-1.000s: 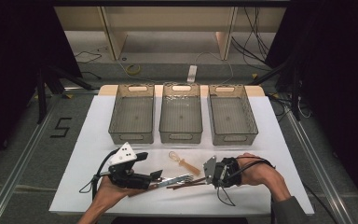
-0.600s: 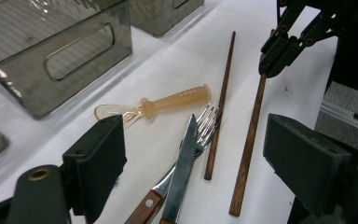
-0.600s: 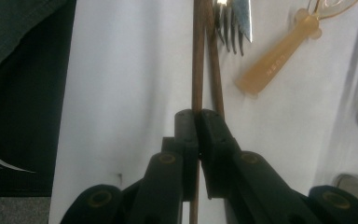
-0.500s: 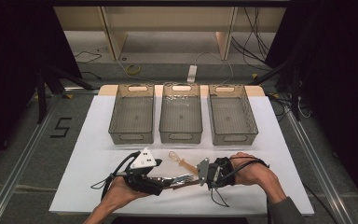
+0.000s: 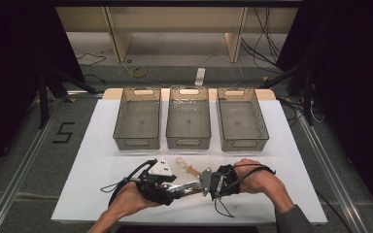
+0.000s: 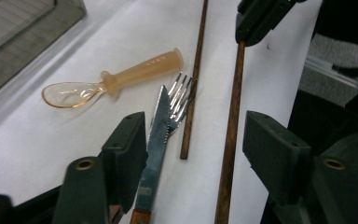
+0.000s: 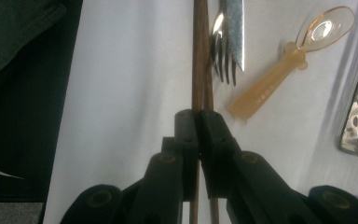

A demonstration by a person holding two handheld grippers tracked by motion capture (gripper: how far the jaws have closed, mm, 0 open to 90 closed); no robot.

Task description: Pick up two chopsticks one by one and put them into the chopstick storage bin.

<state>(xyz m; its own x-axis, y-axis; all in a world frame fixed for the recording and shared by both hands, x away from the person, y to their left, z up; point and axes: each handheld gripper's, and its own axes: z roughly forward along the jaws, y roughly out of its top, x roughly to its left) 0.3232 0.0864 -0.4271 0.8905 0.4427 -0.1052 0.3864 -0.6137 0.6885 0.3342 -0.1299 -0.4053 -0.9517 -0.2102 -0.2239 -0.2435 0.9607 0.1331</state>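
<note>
At the near edge of the tabletop (image 5: 102, 145) | left tongs (image 6: 196, 144) half-open, just been closing — knife (image 6: 156, 140) and one chopstick (image 6: 230, 140) between, ungripped | right tongs (image 7: 198, 123) clamped on that chopstick | hand-over or joint lift looks imminent

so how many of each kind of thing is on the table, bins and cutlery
bins: 3
chopsticks: 2
knife: 1
fork: 1
spoon: 1
total: 8
</note>
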